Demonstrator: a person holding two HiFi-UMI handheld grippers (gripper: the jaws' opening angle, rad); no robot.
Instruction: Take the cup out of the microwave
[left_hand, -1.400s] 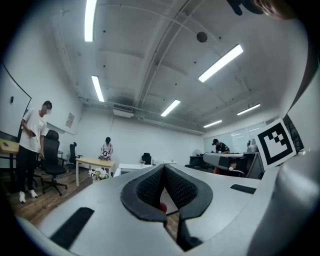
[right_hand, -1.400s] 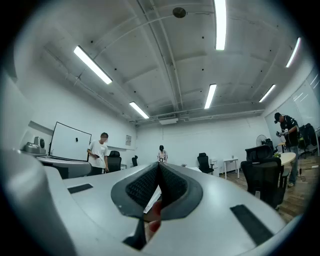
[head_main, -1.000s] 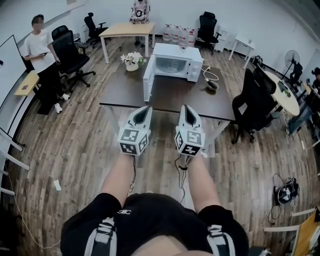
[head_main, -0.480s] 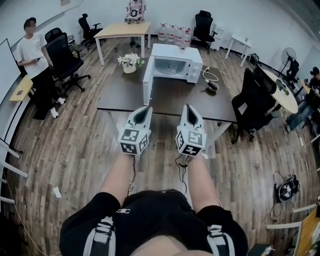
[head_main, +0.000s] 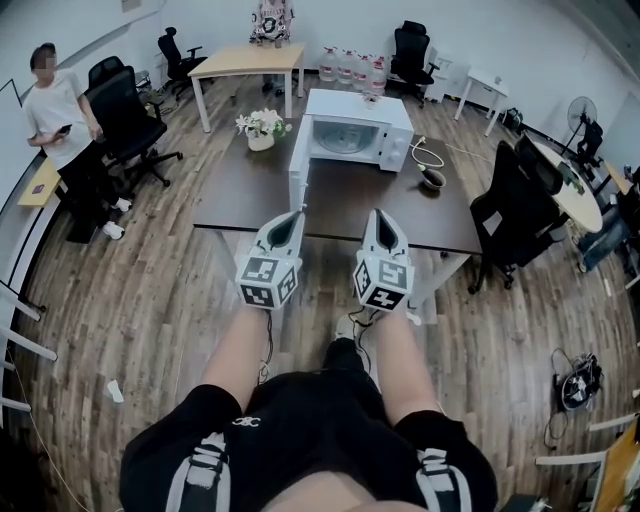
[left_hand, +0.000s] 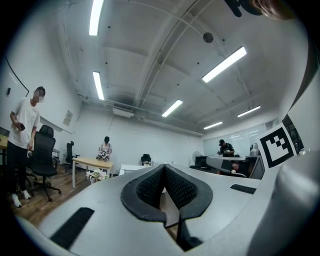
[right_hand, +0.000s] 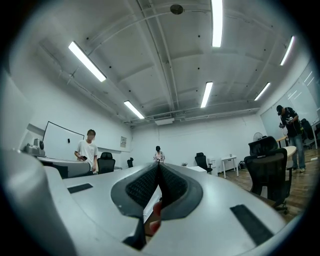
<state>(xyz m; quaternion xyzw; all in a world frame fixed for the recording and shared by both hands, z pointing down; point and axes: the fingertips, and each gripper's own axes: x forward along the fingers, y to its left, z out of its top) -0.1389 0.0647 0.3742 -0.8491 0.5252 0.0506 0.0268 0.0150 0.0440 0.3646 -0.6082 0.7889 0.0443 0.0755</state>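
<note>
A white microwave (head_main: 355, 130) stands at the far side of a dark table (head_main: 340, 205), its door (head_main: 296, 170) swung open to the left. Its pale inside shows, but I cannot make out a cup in it. My left gripper (head_main: 297, 213) and right gripper (head_main: 376, 213) are held side by side over the table's near edge, pointing at the microwave and well short of it. Both are shut with nothing between the jaws (left_hand: 164, 167) (right_hand: 158, 165). In the right gripper view a reddish patch (right_hand: 155, 215) shows low behind the jaws; I cannot tell what it is.
A pot of white flowers (head_main: 261, 127) sits left of the microwave, a dark bowl-like thing (head_main: 432, 178) and a white cable right of it. A black office chair (head_main: 510, 215) stands at the table's right end. A person (head_main: 60, 110) stands by chairs at far left.
The table and microwave have come nearer and lower in the head view. Both grippers moved forward together, still shut. A foot now shows below the arms.
</note>
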